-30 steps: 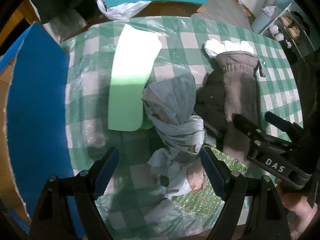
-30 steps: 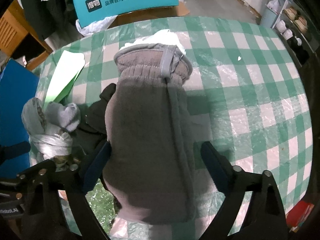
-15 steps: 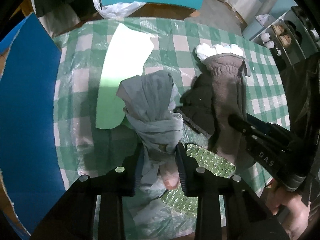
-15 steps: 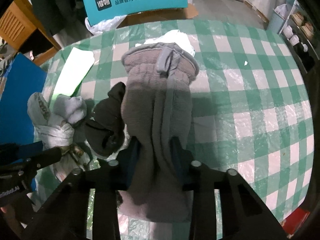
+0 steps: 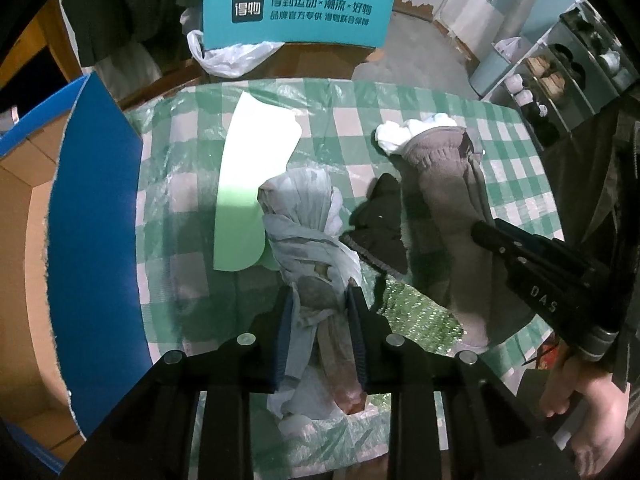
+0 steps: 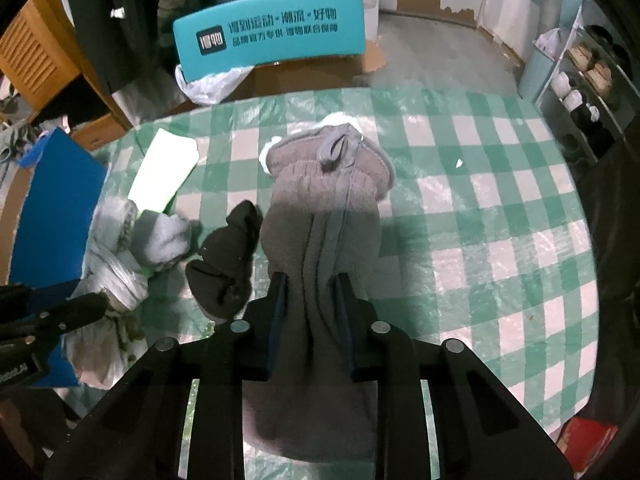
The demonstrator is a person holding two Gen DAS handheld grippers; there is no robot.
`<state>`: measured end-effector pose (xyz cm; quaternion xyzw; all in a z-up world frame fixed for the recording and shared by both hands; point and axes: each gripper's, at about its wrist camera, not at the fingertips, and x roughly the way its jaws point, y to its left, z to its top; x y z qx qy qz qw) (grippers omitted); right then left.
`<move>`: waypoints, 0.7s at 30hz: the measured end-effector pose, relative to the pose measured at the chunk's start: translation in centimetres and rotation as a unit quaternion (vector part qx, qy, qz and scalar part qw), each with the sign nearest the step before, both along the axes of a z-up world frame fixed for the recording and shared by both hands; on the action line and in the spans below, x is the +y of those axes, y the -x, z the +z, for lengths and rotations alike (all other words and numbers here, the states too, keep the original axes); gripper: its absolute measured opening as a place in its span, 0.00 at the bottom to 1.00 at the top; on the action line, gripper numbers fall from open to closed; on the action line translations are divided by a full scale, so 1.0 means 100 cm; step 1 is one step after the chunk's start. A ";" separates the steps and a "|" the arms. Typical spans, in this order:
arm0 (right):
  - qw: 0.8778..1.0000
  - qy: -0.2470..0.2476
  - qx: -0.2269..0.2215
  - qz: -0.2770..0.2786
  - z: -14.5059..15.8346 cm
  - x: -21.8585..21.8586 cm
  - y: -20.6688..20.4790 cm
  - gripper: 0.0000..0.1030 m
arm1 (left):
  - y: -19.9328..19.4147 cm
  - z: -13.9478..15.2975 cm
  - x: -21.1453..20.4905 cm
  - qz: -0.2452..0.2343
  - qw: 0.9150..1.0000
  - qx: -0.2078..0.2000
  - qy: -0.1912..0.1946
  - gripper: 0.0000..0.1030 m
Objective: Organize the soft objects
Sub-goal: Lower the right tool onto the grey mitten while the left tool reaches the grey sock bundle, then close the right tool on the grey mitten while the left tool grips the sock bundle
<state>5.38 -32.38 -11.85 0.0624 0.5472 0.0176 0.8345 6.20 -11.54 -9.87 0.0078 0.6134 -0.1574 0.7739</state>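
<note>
blue cardboard box (image 5: 92, 216) at far left, then the green-checked tablecloth (image 6: 480, 216) under clear plastic, a teal sign (image 5: 298, 14) behind, shoe shelves (image 6: 580, 80) at right. left gripper (image 5: 320, 320) has just been closing and now pinches the grey knotted cloth bundle (image 5: 308, 224), its long axis running away toward the sign. right gripper (image 6: 310, 308), likewise just closing, is clamped on the grey fleece mitten (image 6: 324, 216), cuff pointing away, lying mid-table.

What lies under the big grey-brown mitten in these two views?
Under the grey-brown mitten show the checked tablecloth, a white lining or cloth at its cuff, and part of a dark glove. The rest beneath is covered.
</note>
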 end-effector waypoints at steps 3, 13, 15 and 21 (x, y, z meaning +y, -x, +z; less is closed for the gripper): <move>1.000 -0.004 -0.010 0.000 0.008 -0.001 0.003 0.19 | 0.003 0.007 0.003 -0.001 1.000 -0.007 0.004 0.26; 0.998 -0.028 -0.051 0.006 0.040 -0.002 0.017 0.05 | 0.012 0.031 0.015 0.009 0.999 -0.037 0.016 0.25; 0.997 -0.035 -0.062 0.009 0.049 -0.001 0.020 0.05 | 0.014 0.035 0.017 0.011 0.999 -0.042 0.017 0.25; 0.997 -0.056 -0.052 0.004 0.049 -0.002 0.022 0.07 | 0.015 0.035 0.023 0.018 0.999 -0.044 0.015 0.25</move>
